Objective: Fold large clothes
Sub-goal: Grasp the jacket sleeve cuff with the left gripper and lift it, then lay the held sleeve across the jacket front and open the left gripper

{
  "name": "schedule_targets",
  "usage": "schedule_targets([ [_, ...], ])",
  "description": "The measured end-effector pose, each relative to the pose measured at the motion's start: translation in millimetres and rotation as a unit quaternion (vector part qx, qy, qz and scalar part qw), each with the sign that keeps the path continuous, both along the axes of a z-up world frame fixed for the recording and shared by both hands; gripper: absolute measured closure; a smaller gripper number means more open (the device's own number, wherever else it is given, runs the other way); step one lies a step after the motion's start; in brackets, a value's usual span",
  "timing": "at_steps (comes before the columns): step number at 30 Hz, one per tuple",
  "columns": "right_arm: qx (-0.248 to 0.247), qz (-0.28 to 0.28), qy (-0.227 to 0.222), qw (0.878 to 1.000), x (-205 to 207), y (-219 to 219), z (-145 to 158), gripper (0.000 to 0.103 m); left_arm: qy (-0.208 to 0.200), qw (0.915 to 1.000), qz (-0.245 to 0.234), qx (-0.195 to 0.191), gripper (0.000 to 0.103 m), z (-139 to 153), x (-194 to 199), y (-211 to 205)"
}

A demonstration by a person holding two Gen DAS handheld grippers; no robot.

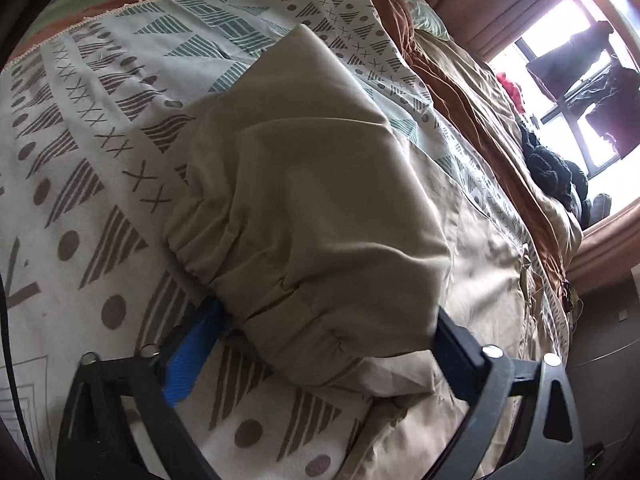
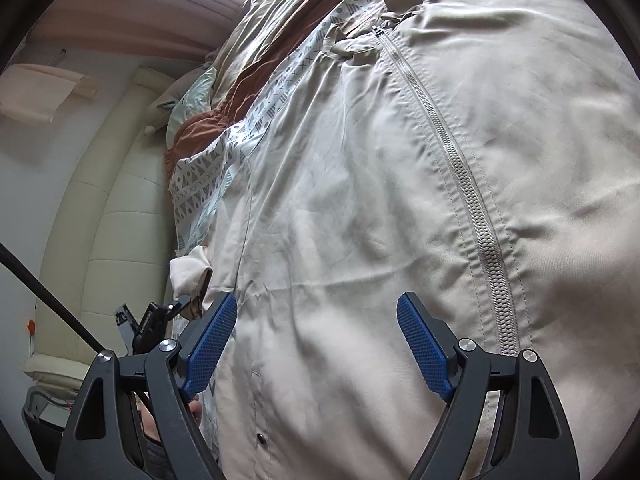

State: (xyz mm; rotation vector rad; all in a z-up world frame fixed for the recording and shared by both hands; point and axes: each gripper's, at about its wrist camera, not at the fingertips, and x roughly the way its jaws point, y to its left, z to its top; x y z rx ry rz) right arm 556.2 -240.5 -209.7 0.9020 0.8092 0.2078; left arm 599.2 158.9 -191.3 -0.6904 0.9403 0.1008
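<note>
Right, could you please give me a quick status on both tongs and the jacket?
Left tongs open, straddling the jacket's elastic cuff, not pinching. Right tongs open over the jacket front beside the zipper. Nothing in the way.

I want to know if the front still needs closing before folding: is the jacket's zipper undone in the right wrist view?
No, the zipper runs closed down the beige jacket, its teeth meshed along the visible length.

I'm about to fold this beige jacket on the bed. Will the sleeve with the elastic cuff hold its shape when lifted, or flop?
Probably floppy: the sleeve drapes in soft creases over the patterned bedspread. Its thin cloth looks light, and the smooth sheen suggests it may slip. The gathered cuff is likely the firmest place to grip.
</note>
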Motion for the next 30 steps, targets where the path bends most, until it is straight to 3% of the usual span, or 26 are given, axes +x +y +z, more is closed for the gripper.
schedule_targets([
  [4, -0.002, 0.000, 0.001, 1.000, 0, 0, 0, 0.022, -0.001, 0.9993, 0.009, 0.036, 0.062, 9, -2, 4],
  [10, -0.003, -0.001, 0.006, 1.000, 2, 3, -2, 0.022, -0.016, 0.9970, -0.007, 0.075, 0.067, 38, -3, 7],
  [18, 0.001, -0.009, 0.005, 1.000, 3, -3, -3, 0.022, -0.086, 0.9852, -0.058, 0.136, 0.067, 132, -8, -26],
  [24, 0.007, -0.029, -0.003, 1.000, -7, -18, 1, 0.022, -0.143, 0.9715, -0.118, 0.148, 0.067, 193, -21, -74],
  [30, 0.023, -0.050, -0.011, 0.998, -18, -39, 3, 0.022, -0.179, 0.9566, -0.178, 0.145, 0.067, 228, -23, -133],
])
